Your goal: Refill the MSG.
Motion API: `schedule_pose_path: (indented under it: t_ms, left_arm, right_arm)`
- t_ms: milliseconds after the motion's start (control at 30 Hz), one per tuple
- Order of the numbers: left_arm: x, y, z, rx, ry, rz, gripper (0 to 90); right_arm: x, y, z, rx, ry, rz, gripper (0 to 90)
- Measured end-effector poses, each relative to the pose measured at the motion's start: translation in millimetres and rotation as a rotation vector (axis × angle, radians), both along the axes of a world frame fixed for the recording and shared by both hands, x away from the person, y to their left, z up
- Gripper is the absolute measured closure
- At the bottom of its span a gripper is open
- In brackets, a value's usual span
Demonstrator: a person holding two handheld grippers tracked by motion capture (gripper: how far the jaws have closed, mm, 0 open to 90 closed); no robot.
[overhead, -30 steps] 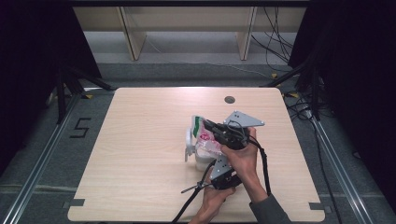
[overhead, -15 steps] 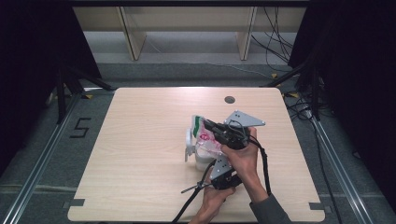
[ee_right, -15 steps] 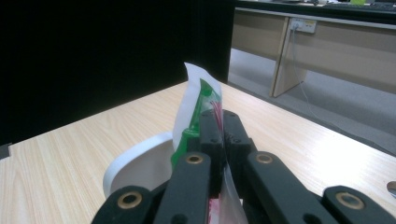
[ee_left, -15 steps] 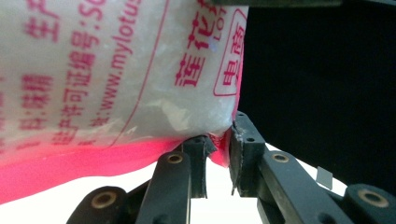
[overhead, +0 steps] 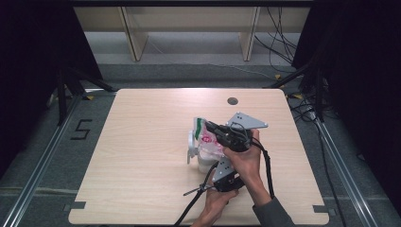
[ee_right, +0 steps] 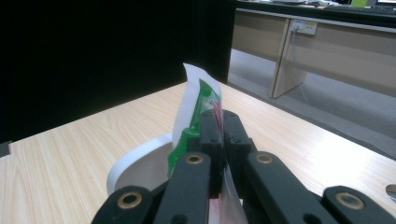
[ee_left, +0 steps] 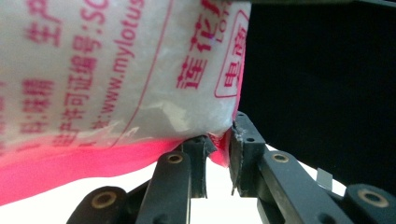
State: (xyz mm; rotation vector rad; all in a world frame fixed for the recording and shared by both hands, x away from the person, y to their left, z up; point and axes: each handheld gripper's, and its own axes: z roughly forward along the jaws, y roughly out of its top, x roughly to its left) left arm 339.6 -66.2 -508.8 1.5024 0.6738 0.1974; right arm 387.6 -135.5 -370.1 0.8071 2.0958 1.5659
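- while both hands are staying put, the right gripper (ee_right: 218, 140) is still pinching the bag's (overhead: 206, 140) top between its jaws.
- the left gripper (ee_left: 218, 154) is still nipping its pink bottom seam between narrow jaws.

Saw almost no change over the last second. Both grippers (overhead: 210, 126) (overhead: 218, 165) kept their spots near the table's (overhead: 142, 142) middle, toward the near edge. Bag (overhead: 206, 141) and white cup (overhead: 196, 153) kept the same pose. Any shift too small to tell at this size.
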Motion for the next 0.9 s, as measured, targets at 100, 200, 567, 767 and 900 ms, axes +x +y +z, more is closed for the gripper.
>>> schedule_pose_path:
  t_ms: [100, 200, 567, 767, 900]
  left_arm:
    - [0.2, -0.2, -0.3, -0.001, 0.000, 0.001, 77.9]
    - [0.4, 0.0, -0.1, -0.002, 0.000, -0.001, 77.9]
    - [-1.1, 0.5, 0.4, 0.013, 0.011, 0.010, 77.9]
    - [-1.1, 0.7, 0.1, 0.021, 0.013, 0.012, 77.9]
    - [0.3, 0.3, -1.6, 0.003, -0.001, -0.003, 77.9]
  right_arm:
    - [2.7, 0.1, -2.9, 0.000, -0.002, 0.012, 89.8]
    - [0.8, -0.3, -0.2, -0.001, -0.009, 0.007, 89.8]
    - [1.9, -1.1, -1.2, 0.006, -0.008, 0.008, 89.8]
    - [2.6, -2.1, -1.5, 0.004, -0.015, 0.005, 89.8]
    - [1.2, -2.8, -0.2, 0.010, 0.002, 0.003, 89.8]
